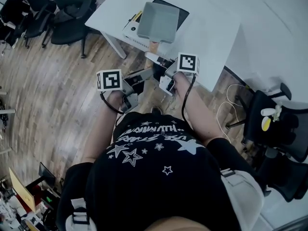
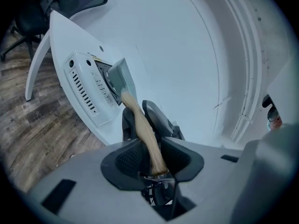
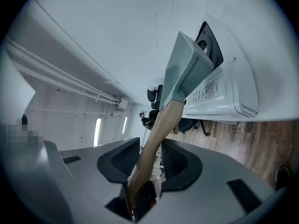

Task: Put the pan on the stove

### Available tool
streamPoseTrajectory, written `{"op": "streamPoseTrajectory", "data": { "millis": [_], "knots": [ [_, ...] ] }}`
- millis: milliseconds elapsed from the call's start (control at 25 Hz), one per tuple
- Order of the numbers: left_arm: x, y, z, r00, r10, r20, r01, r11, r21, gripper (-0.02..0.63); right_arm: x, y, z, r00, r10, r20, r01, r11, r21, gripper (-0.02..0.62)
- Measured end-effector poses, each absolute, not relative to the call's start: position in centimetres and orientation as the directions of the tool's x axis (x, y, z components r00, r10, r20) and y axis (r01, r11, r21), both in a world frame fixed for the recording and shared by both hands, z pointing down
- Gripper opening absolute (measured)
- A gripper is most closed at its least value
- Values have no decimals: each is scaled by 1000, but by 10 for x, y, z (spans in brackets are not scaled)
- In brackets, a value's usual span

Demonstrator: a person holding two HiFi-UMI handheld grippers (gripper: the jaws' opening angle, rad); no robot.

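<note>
A grey square pan (image 1: 158,20) with a pale wooden handle (image 1: 153,46) is over the white stove (image 1: 132,32), at the near edge of the white table (image 1: 216,28). I cannot tell whether it rests on the black top. Both grippers hold the handle. My left gripper (image 1: 146,75) is shut on the handle's end (image 2: 152,148), with the pan (image 2: 119,76) and stove (image 2: 84,90) ahead of it. Further up, my right gripper (image 1: 160,61) is shut on the handle (image 3: 154,139), which runs between its pads up to the pan (image 3: 187,69), tilted beside the stove (image 3: 224,92).
Black office chairs (image 1: 57,13) stand on the wooden floor at the upper left. Another black chair (image 1: 274,124) is at the right, with a white cable (image 1: 231,105) lying beside it. The person stands close to the table's corner.
</note>
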State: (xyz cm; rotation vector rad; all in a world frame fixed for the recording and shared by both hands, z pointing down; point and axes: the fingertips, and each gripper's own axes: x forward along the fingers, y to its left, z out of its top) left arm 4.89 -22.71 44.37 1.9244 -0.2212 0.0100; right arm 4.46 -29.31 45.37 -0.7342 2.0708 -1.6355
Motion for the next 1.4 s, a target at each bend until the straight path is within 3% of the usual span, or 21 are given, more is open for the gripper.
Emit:
{"op": "streamPoseTrajectory", "data": {
  "millis": [440, 1000, 1400],
  "knots": [
    [46, -268, 453, 989, -61, 132, -145, -347, 927, 132, 47, -334, 464, -734, -679, 29, -175, 147, -974, 140],
    [29, -332, 459, 978, 172, 117, -53, -338, 940, 132, 46, -395, 473, -562, -824, 66, -227, 77, -971, 141],
    [20, -358, 470, 965, 237, 109, -31, -309, 950, 132, 41, -421, 488, -505, -857, 106, -252, 29, -967, 143]
  ]
}}
